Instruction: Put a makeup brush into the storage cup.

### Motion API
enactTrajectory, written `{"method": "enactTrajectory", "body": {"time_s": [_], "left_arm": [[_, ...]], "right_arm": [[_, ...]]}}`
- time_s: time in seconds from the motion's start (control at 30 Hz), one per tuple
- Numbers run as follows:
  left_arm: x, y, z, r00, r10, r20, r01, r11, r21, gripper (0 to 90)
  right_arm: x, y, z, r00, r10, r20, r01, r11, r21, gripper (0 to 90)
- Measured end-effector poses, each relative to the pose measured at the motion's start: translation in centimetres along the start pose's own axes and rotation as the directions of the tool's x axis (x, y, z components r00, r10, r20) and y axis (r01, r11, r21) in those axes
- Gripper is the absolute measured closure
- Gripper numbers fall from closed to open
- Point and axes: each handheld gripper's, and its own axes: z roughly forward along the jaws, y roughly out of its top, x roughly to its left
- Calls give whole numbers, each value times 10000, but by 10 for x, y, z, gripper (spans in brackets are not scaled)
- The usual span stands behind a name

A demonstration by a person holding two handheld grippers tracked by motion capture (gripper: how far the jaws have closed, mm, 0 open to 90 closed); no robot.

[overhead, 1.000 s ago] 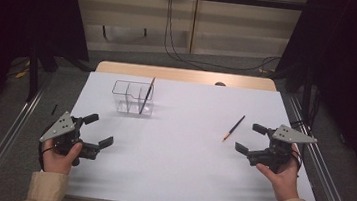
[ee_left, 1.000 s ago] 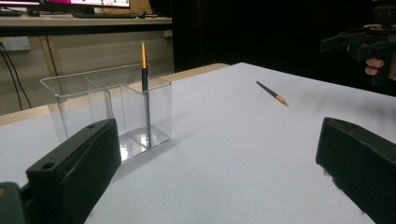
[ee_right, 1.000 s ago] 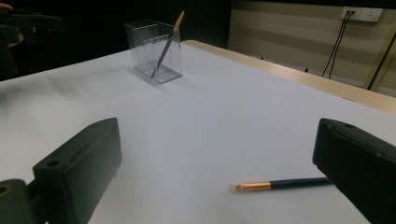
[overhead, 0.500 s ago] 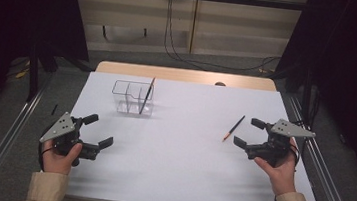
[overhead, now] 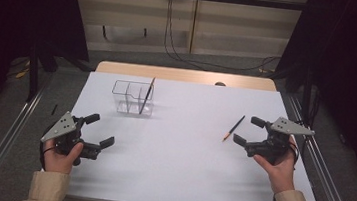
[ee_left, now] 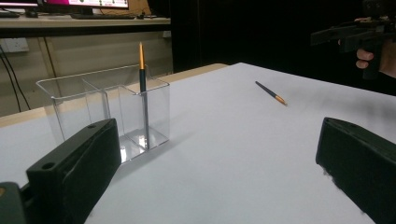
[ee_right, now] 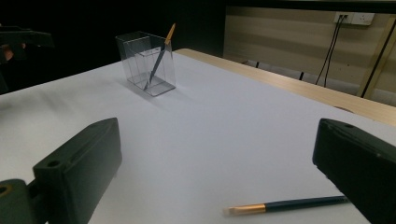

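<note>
I see thin dark gold-tipped pencil lying flat, right of frame centre, nothing blocking | right gripper jaws spread just beside it | left gripper spread, lower left | clear plastic divided box holds another upright pencil | smooth white tabletop

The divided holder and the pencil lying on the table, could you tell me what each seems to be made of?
The holder looks like clear, glossy plastic, possibly acrylic: you see through its walls. The loose pencil appears dark-painted, likely wood, with a golden, metallic-looking band near one end.
</note>
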Motion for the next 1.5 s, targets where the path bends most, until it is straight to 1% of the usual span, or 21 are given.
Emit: {"method": "enactTrajectory", "body": {"time_s": [0.37, 0.63, 0.97, 1.07, 1.2, 1.3, 1.37, 1.5], "left_arm": [[-3, 0, 0, 10000, -4, 62, 4, 10000, -9, 1], [-3, 0, -2, 9999, 61, 92, -61, 10000, 4, 2], [-5, 0, -3, 10000, 54, 30, -54, 10000, 10, 3], [-6, 1, -2, 10000, 77, 40, -77, 10000, 17, 4], [-7, 1, -4, 9999, 165, 34, -166, 9998, 90, 4], [-7, 1, -4, 9999, 109, 1, -109, 9999, 39, 4], [-8, 1, -4, 9998, 190, 10, -190, 9998, 100, 4], [-8, 1, -3, 9998, 179, 6, -179, 9998, 112, 4]], "right_arm": [[-4, 3, 12, 9998, 141, 133, -141, 9999, 36, 8], [-7, 4, 20, 9992, 210, 353, -214, 9997, 108, 9], [-15, 5, 26, 9975, 91, 706, -132, 9983, 570, 12], [-17, 4, 29, 9964, 157, 827, -214, 9975, 676, 11], [-21, 1, 33, 9949, 387, 935, -459, 9960, 760, 12], [-23, 0, 36, 9939, 382, 1030, -475, 9949, 888, 12], [-24, 0, 38, 9933, 383, 1088, -490, 9940, 973, 12], [-24, 0, 42, 9923, 348, 1186, -488, 9920, 1169, 12]]}}
